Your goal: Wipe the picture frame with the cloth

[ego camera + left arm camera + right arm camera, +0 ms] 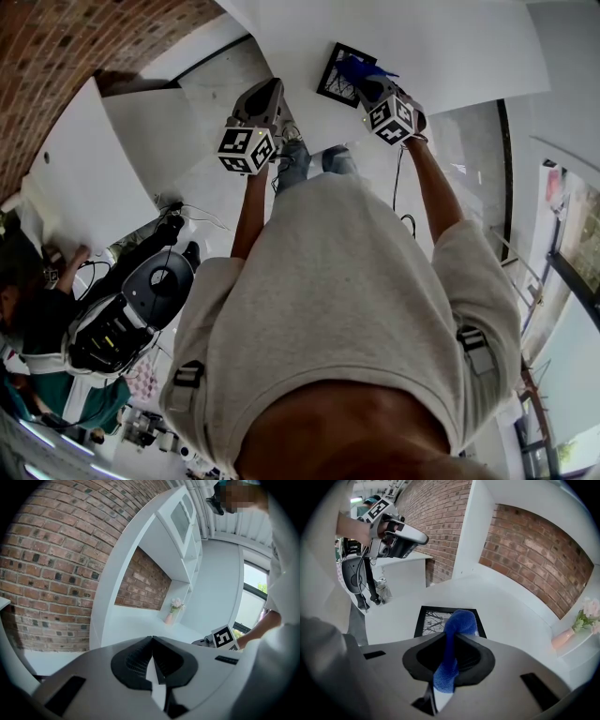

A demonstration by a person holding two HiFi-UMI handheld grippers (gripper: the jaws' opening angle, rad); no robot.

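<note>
A black picture frame with a branch print lies flat on the white table; the right gripper view shows it just ahead of the jaws. My right gripper hovers over its right edge, shut on a blue cloth that sticks up between the jaws and droops over the frame. My left gripper is held left of the frame, off the table edge, shut with nothing in it. The right gripper view also catches the left gripper at upper left.
A pink vase of flowers stands at the table's back by the brick wall; it appears again in the left gripper view. White shelving rises beside it. A seated person and a grey machine are on the floor at left.
</note>
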